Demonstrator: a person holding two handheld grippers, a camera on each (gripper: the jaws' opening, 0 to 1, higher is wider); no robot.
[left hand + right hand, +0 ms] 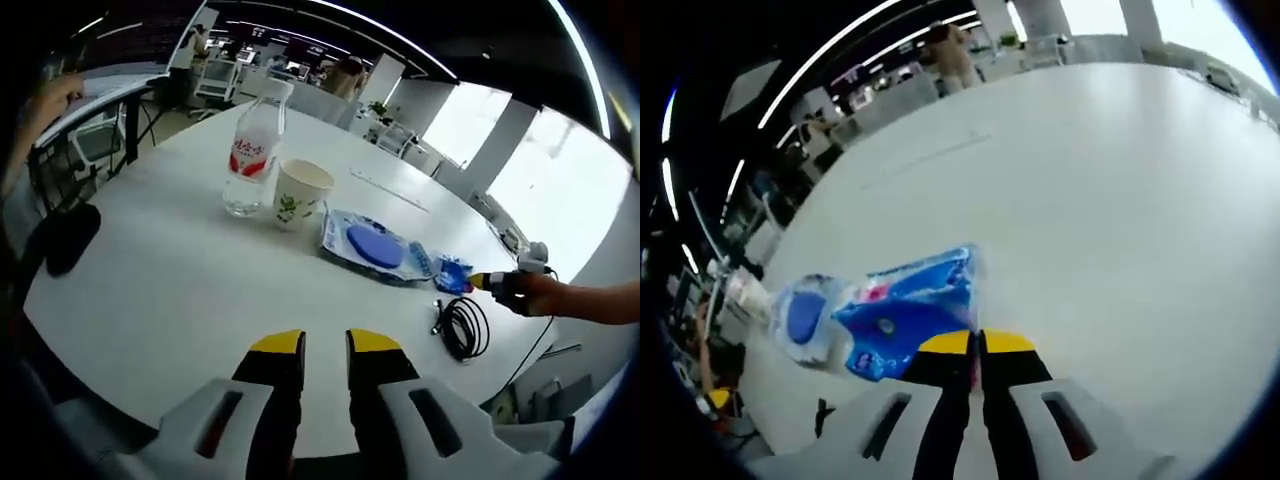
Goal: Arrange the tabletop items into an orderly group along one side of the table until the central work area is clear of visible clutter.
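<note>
One blue packet (902, 312), claw-pinched.

Each gripper — left gripper (325, 345) and right gripper (976, 343) — has black jaws capped with yellow tips, rising from pale grey housings with dark slots.

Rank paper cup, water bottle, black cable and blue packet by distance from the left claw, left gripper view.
1. Black cable, coiled at the right, near the table edge.
2. Blue packet, right of centre, held by the right claw.
3. Paper cup, centre.
4. Water bottle, beside the cup, slightly farther.

Left claw is empty.
</note>
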